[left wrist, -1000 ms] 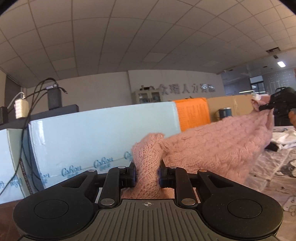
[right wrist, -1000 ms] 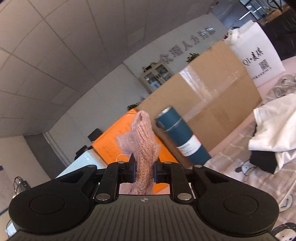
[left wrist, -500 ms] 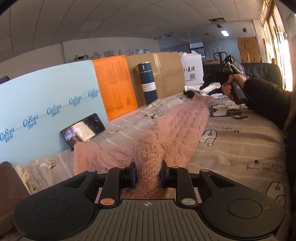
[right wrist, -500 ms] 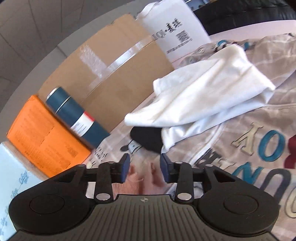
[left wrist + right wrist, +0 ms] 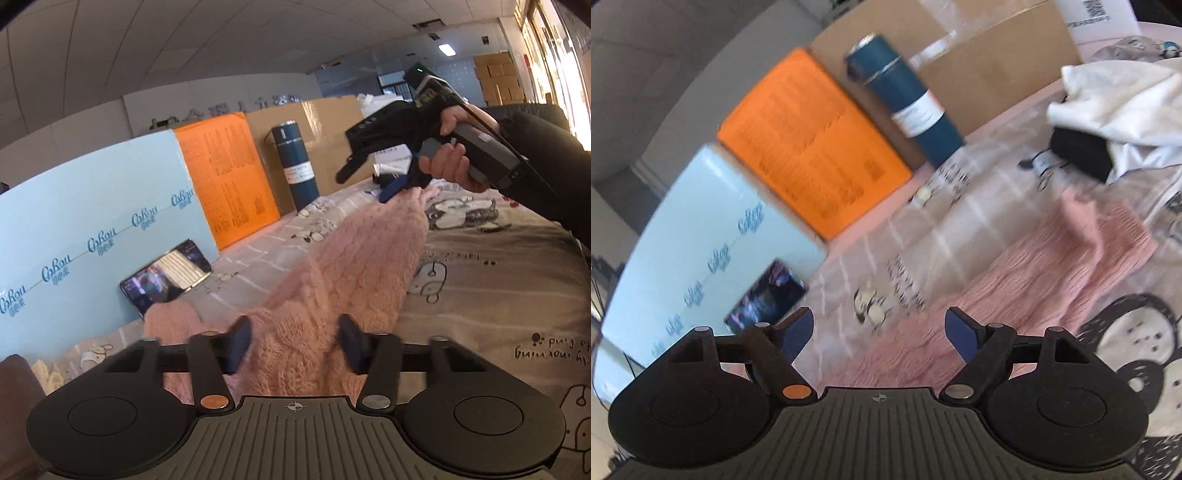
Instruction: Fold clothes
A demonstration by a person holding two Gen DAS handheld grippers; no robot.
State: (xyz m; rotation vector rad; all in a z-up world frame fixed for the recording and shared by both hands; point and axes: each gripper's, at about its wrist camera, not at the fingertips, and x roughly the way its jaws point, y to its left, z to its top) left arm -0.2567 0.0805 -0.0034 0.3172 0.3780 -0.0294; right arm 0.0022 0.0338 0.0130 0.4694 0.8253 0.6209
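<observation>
Both sets of fingers spread wide, nothing pinched. L gripper [image 5: 291, 341] low centre in its view, pink knit sweater [image 5: 354, 266] bunched between the blue pads [image 5: 236, 343] but loose. R gripper [image 5: 879, 334] hovers over the far end, blurry. Sweater lies as a long strip across the printed bedsheet [image 5: 498, 295], mid-frame to upper right. Looks part-folded lengthwise; can't tell more, cross folds prob. left. White garment [image 5: 1123, 96] heaped upper right, unfolded. Containers: cardboard box [image 5: 332, 125] at back, contents not visible.
</observation>
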